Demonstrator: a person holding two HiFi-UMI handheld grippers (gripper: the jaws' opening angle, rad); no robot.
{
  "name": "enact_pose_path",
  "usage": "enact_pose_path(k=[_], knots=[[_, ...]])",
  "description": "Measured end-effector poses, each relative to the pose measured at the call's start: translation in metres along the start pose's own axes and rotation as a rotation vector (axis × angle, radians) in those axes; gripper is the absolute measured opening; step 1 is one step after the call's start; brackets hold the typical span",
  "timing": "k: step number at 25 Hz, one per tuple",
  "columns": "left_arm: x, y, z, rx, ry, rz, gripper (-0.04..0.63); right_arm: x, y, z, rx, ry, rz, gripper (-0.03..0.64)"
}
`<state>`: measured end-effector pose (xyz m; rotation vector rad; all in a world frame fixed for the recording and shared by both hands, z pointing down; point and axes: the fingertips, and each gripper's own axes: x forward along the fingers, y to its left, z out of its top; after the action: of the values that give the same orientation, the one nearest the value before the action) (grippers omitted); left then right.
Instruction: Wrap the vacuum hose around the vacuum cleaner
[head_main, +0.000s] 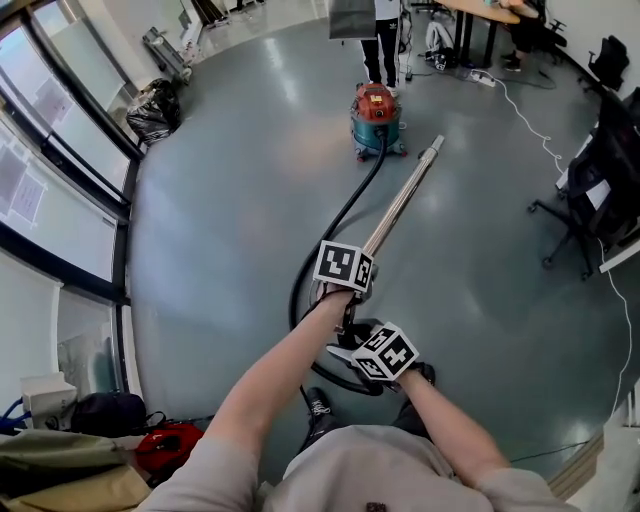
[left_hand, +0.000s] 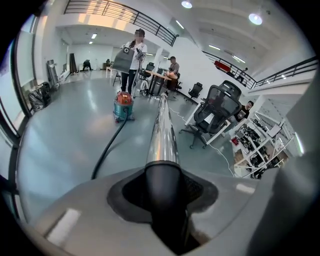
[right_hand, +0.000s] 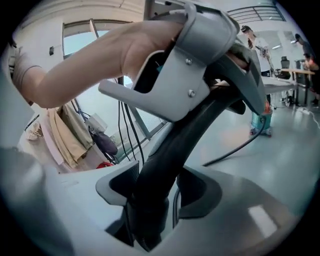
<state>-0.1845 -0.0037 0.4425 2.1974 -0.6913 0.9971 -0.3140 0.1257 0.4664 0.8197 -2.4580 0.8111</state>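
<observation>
Hose (head_main: 338, 218) lies slack on the floor (head_main: 200, 250), running from the vacuum cleaner (head_main: 377, 118), which stands well apart from you, back to a loop just by your shoe (head_main: 318, 408). Nothing is wrapped yet.

Your left gripper (left_hand: 162, 187) is clamped on the black cuff of the metal wand (left_hand: 162, 130), and the long wand points out toward the vacuum cleaner. Your right gripper (right_hand: 155, 192) has the black curved handle (right_hand: 170, 150) between its jaws. One pad sits against it, but the other looks just off it, so don't count on that side as a real grip.

What could go wrong:
- If you lift or swing before the right jaws seat, the curved handle may roll out and leave the whole wand levering on the left gripper alone.
- The wand's far end sweeps wide, so a quick turn could strike the person (head_main: 380, 40) standing just behind the vacuum cleaner.
- Pulling the hose toward you could drag or tip the vacuum cleaner rather than gather slack.
- The loop at your feet could catch your shoe as you walk in.
</observation>
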Motion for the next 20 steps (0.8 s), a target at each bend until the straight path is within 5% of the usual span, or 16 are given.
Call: enact_pose_path(k=[11, 20], knots=[[0.014, -0.024, -0.007, -0.124, -0.01, -0.198, 0.185, -0.032, -0.002, -0.023, 0.062, 0.128, 0.122, 0.233], [0.014, -0.038, -0.004, -0.16, -0.032, -0.365, 0.26, -0.054, 0.006, -0.016, 0.126, 0.112, 0.238, 0.232]])
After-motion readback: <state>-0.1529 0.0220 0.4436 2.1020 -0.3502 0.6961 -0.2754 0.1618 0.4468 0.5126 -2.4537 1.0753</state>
